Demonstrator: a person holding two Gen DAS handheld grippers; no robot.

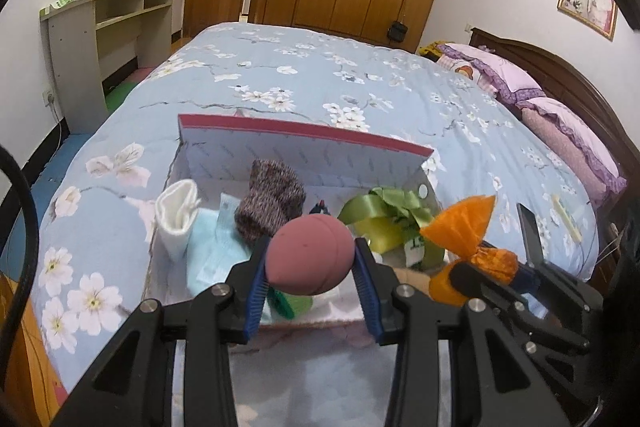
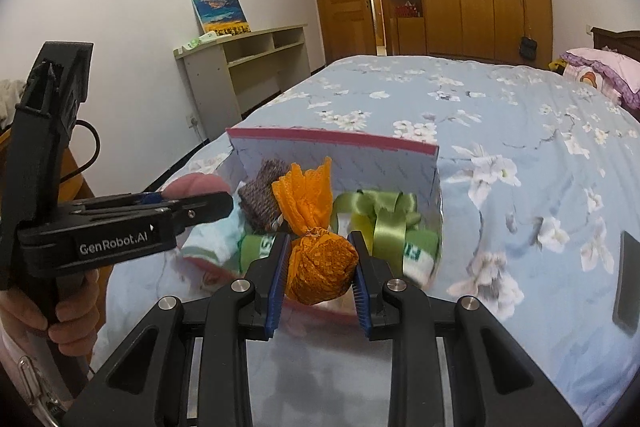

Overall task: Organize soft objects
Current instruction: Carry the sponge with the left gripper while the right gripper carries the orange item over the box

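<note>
While both claws hang over the near edge of an open box (image 1: 304,137) on a flower-print bed (image 1: 320,75), each has a soft thing pinched between its blue pads. The left claw (image 1: 310,269) is closed partway on a dusty-pink ball (image 1: 310,255), the right claw (image 2: 320,267) on an orange mesh bundle (image 2: 322,267) whose frilled tail stands up and leans toward the box.

The box lies straight ahead of and below both claws, its raised lid at the far side and its long axis running across the view. The left claw sits nearer the box's left half, where a white rolled cloth (image 1: 178,223) and a brown knitted sock (image 1: 270,207) already stand; the right claw sits nearer the right half, beside a green ribbon bow (image 2: 376,215). A hand (image 2: 74,307) grips the left tool's handle.

Much of the box floor is hidden behind the held items, so free space there is hard to judge. A dark flat object (image 2: 628,283) on the bed, possibly a phone, is cut off at the frame edge.
</note>
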